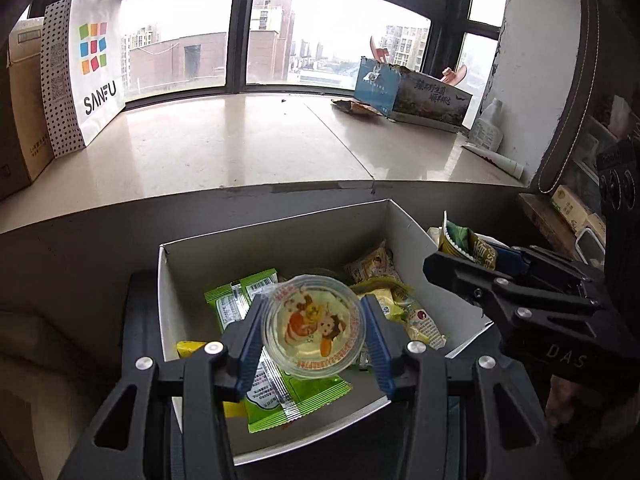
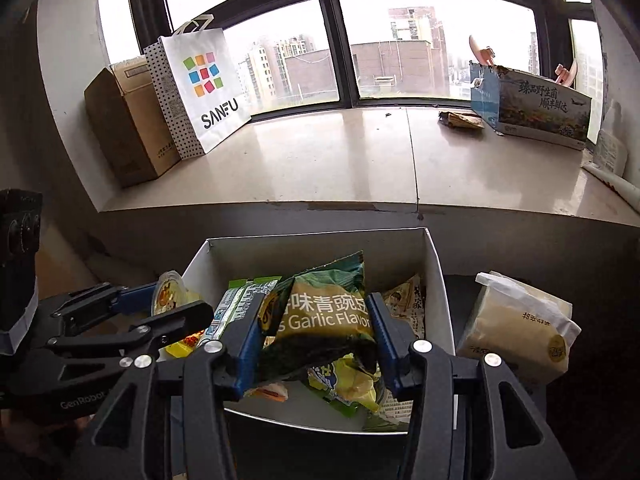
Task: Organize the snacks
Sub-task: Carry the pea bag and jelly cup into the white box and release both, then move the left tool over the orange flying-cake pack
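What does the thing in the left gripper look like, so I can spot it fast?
Find the white box below the windowsill. Above its snack packets, the left gripper clamps a jelly cup. It is the only round, clear item there, with a cartoon lid; its neighbours are flat packets.

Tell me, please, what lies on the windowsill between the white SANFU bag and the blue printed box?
Mostly bare sill; only a crumpled wrapper lies just beside the blue printed box, far from the SANFU bag. Both wrist views show it.
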The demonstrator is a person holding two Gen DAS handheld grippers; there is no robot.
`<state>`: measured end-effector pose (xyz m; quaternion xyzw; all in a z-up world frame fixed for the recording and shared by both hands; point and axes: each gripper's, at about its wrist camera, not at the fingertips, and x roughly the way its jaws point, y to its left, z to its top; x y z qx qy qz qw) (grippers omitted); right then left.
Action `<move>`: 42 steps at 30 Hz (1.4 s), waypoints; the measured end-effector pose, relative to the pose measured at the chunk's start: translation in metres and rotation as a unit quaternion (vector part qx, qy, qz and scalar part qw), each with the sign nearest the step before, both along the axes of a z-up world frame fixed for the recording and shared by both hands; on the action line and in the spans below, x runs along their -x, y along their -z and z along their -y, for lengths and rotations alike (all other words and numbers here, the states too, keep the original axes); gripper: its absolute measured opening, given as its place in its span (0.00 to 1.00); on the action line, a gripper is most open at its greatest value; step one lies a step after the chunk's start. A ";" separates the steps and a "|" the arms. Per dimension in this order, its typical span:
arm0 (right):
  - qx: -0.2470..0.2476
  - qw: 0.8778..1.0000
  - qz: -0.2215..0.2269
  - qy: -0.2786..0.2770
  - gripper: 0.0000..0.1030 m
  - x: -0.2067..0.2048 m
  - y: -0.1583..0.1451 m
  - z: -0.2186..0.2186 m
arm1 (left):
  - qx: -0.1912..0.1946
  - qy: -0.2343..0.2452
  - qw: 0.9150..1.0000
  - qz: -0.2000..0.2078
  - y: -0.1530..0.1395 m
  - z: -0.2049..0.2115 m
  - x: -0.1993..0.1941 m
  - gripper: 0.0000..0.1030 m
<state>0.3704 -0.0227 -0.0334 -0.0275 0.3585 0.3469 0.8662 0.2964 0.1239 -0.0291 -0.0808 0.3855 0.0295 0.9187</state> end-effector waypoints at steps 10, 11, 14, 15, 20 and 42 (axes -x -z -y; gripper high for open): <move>0.002 0.997 -0.079 -0.018 1.00 -0.018 0.028 0.008 | -0.002 -0.018 0.999 -0.034 0.022 -0.006 -0.002 1.00; 0.002 0.997 -0.076 -0.014 1.00 -0.016 0.029 0.009 | -0.010 -0.020 0.999 -0.033 0.021 -0.006 0.000 1.00; -0.001 0.998 -0.063 -0.006 1.00 -0.010 0.027 0.015 | -0.012 -0.018 0.999 -0.024 0.016 -0.007 0.008 1.00; -0.004 0.998 -0.061 -0.001 1.00 -0.009 0.026 0.018 | -0.013 -0.018 1.000 -0.019 0.013 -0.008 0.012 1.00; -0.055 0.997 -0.049 0.017 1.00 0.003 0.007 0.043 | -0.013 -0.011 1.000 0.004 -0.002 -0.012 0.037 1.00; -0.049 0.997 0.059 -0.013 1.00 0.212 0.022 0.166 | 0.056 0.115 0.991 0.031 0.061 0.072 0.241 1.00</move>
